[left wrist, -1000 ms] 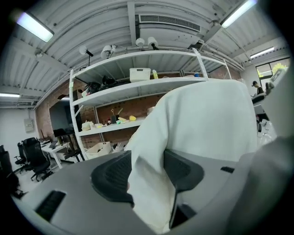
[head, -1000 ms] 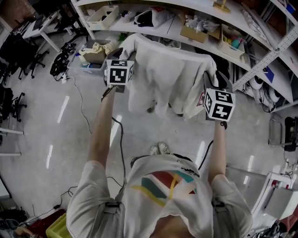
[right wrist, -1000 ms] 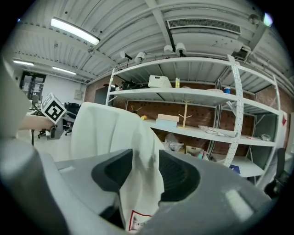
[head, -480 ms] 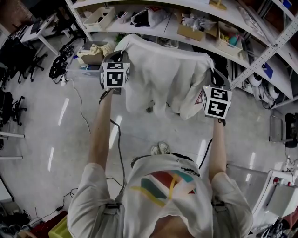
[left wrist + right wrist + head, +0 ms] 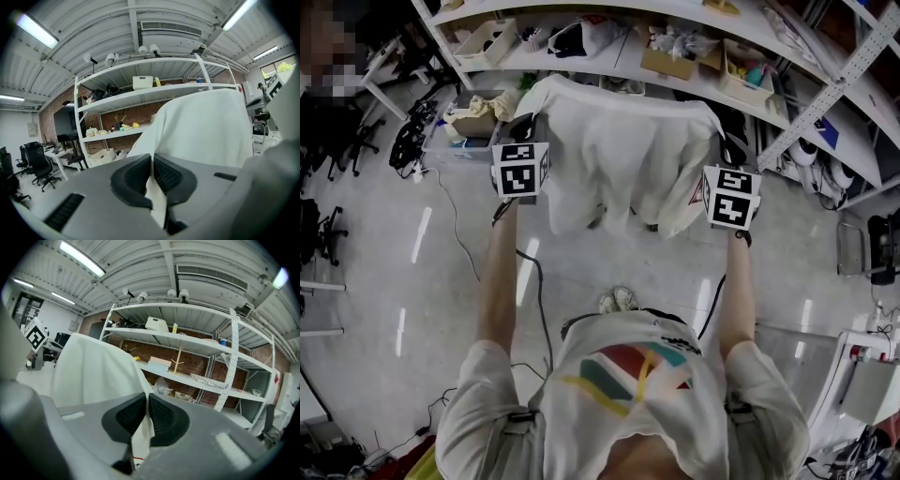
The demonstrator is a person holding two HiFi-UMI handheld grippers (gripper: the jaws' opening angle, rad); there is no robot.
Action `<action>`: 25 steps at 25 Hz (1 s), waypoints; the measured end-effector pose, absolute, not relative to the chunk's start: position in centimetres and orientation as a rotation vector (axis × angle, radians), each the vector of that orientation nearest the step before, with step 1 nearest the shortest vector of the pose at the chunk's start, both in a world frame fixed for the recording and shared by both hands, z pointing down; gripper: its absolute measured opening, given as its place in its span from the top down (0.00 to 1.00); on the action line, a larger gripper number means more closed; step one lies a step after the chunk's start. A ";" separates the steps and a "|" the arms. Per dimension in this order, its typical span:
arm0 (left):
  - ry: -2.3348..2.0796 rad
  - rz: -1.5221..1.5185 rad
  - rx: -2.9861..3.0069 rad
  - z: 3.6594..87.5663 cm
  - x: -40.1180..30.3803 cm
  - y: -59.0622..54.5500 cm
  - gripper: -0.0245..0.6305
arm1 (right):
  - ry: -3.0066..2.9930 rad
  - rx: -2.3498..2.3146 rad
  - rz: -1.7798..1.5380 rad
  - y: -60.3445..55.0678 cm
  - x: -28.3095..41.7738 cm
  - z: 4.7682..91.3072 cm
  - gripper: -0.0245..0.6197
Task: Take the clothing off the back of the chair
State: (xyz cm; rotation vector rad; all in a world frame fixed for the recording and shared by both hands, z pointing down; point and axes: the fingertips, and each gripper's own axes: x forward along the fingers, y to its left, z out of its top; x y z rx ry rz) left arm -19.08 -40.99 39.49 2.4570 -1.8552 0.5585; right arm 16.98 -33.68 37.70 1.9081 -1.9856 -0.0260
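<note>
The left gripper (image 5: 152, 174) has its jaws pinched tight on a fold of the white shirt (image 5: 623, 150), which hangs draped over the hidden chair back. The right gripper (image 5: 146, 417) is clamped on the opposite edge. The cloth looks light and limp, so these two top-corner holds should suit it.

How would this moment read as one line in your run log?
left gripper: shut on white shirt | right gripper: shut on white shirt | white shirt: draped, pinched at both upper corners
</note>
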 end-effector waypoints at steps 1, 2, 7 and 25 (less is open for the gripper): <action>-1.854 0.553 2.462 39.5 -18.9 -40.7 0.93 | -1.982 1.913 -0.023 -33.8 17.3 37.8 0.94; -1.851 0.547 2.465 39.4 -18.6 -40.4 0.93 | -1.980 1.917 -0.020 -33.9 17.6 37.8 0.94; -1.814 0.493 2.498 39.5 -16.7 -39.3 0.93 | -1.961 1.944 0.006 -34.7 19.5 37.7 0.94; -1.622 0.436 2.621 40.7 -9.6 -39.0 0.93 | -1.950 1.959 0.052 -37.8 24.9 38.8 0.94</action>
